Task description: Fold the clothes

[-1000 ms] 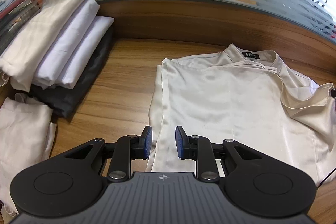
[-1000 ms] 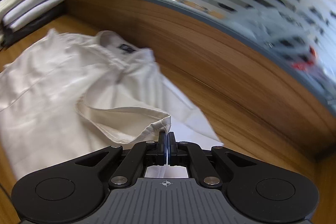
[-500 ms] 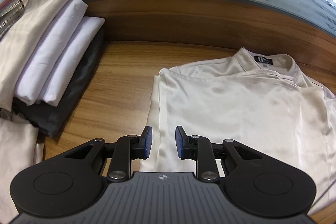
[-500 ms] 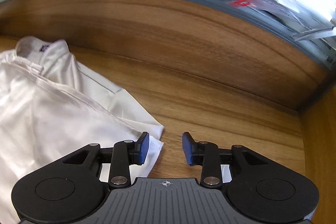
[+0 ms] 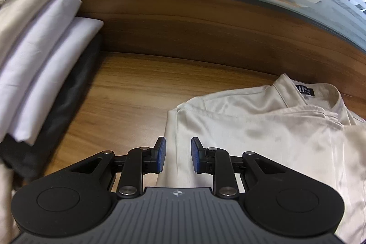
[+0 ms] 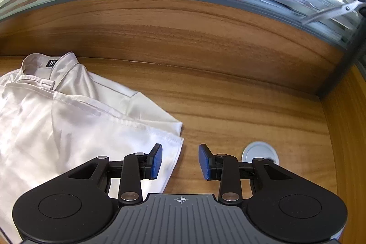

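Observation:
A cream satin shirt [image 5: 263, 129] lies flat on the wooden table, collar and black label [image 5: 305, 90] toward the back wall. My left gripper [image 5: 178, 156] is open just above the shirt's left edge, which runs under the gap between the blue pads [image 5: 160, 154]; nothing is gripped. In the right wrist view the same shirt [image 6: 57, 125] fills the left side, its sleeve folded over the body with the cuff corner [image 6: 176, 141] lying loose. There my right gripper [image 6: 180, 161] stands open over the cuff's edge and bare wood, holding nothing.
A stack of folded white, cream and black garments [image 5: 41, 74] lies at the far left. A wooden back panel [image 6: 183, 38] with frosted striped glass above it closes off the table. A round grey cable grommet [image 6: 259, 151] sits right of the right gripper, near a wooden side wall [image 6: 347, 129].
My right gripper opened and let go of the sleeve cuff, which now lies flat on the shirt. My left gripper, still open, moved left and lower toward the shirt's left shoulder edge.

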`<state>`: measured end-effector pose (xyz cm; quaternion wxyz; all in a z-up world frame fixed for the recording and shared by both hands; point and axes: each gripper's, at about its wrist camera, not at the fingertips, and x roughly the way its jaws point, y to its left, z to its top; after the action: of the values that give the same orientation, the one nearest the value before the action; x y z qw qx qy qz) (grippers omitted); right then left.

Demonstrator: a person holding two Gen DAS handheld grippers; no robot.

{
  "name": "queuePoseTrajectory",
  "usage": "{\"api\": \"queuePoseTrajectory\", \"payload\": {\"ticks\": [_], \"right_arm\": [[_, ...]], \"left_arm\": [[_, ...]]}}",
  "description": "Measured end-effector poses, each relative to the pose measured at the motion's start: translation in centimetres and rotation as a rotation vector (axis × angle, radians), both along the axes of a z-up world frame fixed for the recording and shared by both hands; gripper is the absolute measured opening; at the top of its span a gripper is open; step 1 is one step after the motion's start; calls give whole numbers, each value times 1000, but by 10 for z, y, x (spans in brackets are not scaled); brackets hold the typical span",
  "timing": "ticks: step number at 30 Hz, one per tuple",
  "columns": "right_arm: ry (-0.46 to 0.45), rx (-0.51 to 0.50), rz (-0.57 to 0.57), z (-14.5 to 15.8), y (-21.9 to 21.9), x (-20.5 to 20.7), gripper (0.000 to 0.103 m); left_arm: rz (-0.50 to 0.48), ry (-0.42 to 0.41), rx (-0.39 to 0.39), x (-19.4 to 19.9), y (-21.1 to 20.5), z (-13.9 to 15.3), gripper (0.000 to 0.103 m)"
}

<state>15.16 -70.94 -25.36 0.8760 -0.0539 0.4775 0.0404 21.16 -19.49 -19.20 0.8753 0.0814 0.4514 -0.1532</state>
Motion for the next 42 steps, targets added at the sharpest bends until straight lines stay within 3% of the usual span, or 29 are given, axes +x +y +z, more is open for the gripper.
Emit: {"api": "queuePoseTrajectory", "payload": {"ticks": [4,6,7,12,16,18,21,26,33,42], "right_arm": [[10,9,-41,4,0,-9,38],[18,27,-71,5,-3,-12,39],[22,36,-86,5,-4,-14,39],[27,37,-114,7,-4,-21,39],[35,35,-107,6,0,-27,39],[37,26,-88,6,3,-31,39],[23,15,-28,9,12,-40,39],[-18,24,129,16,28,-66,39],[-23,53,319,19,60,-112,41],[-54,9,588,10,126,-167,42]], "left_arm": [[15,42,4,14,-7,-13,27],[14,39,1,16,-9,-15,7],[11,23,-1,15,-10,-14,2],[18,-73,47,4,-13,-3,2],[37,-53,85,8,-10,-4,2],[47,-37,75,10,-7,-3,7],[32,-79,22,2,2,9,14],[-50,-126,25,-21,15,34,28],[-183,-138,36,-74,40,56,30],[-434,-164,105,-157,43,43,45]]}}
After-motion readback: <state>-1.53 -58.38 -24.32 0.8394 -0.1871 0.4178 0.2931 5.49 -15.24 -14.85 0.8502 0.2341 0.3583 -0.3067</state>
